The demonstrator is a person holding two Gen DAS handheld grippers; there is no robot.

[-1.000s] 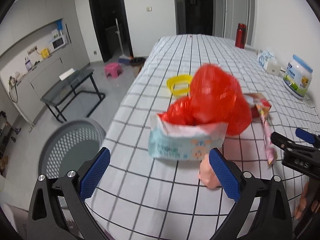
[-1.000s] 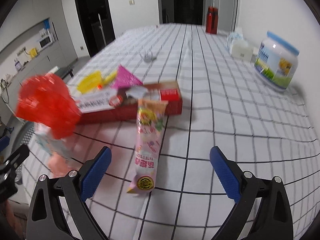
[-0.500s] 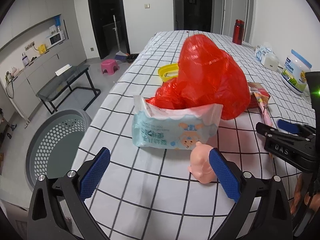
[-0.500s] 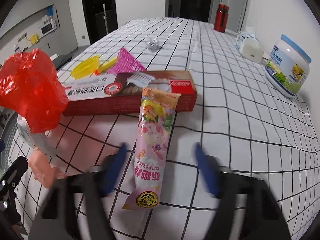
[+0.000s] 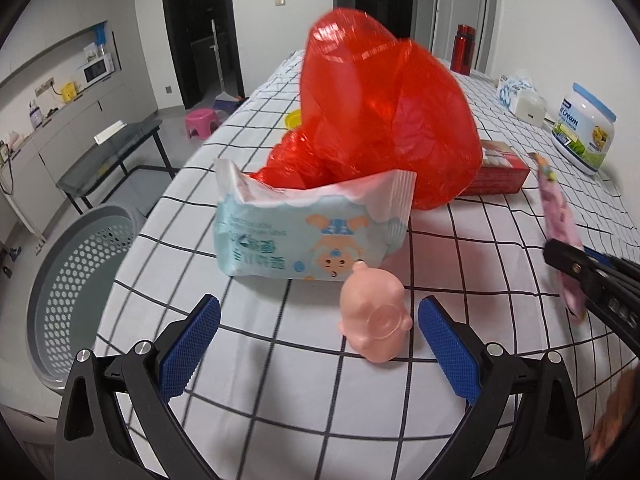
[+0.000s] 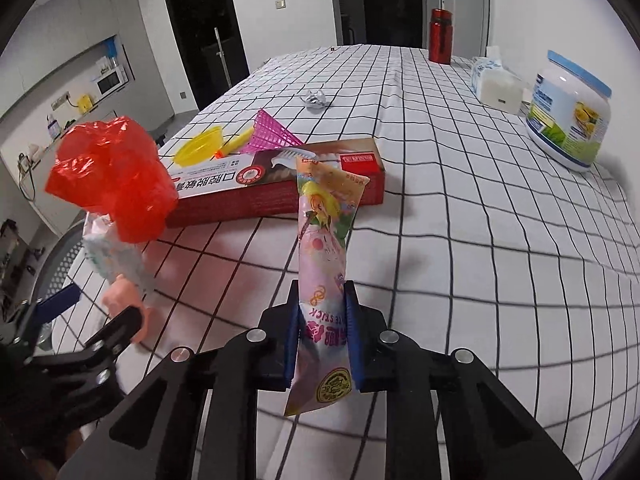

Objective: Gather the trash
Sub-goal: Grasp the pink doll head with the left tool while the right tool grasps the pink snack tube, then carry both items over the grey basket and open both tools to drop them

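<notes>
My right gripper [image 6: 322, 312] is shut on a long pink snack wrapper [image 6: 326, 240] and holds it lifted off the checked tablecloth; the wrapper also shows in the left wrist view [image 5: 558, 216]. My left gripper [image 5: 319, 330] is open, its blue pads either side of a small pink toy figure [image 5: 374, 316]. Just beyond lie a light blue wet-wipes pack [image 5: 308, 232] and a crumpled red plastic bag [image 5: 384, 120]. A red cardboard box [image 6: 280, 184] lies behind the wrapper.
A grey perforated basket [image 5: 76, 272] stands on the floor off the table's left edge. On the table are a yellow lid [image 6: 200, 148], a pink fan-shaped piece [image 6: 272, 136], a foil scrap [image 6: 316, 98], a white jar [image 6: 568, 108], a tissue pack [image 6: 498, 80] and a red bottle [image 6: 440, 36].
My right gripper has closed on the pink snack wrapper and raised it off the table. My left gripper has moved in toward the pink toy figure and stayed open.
</notes>
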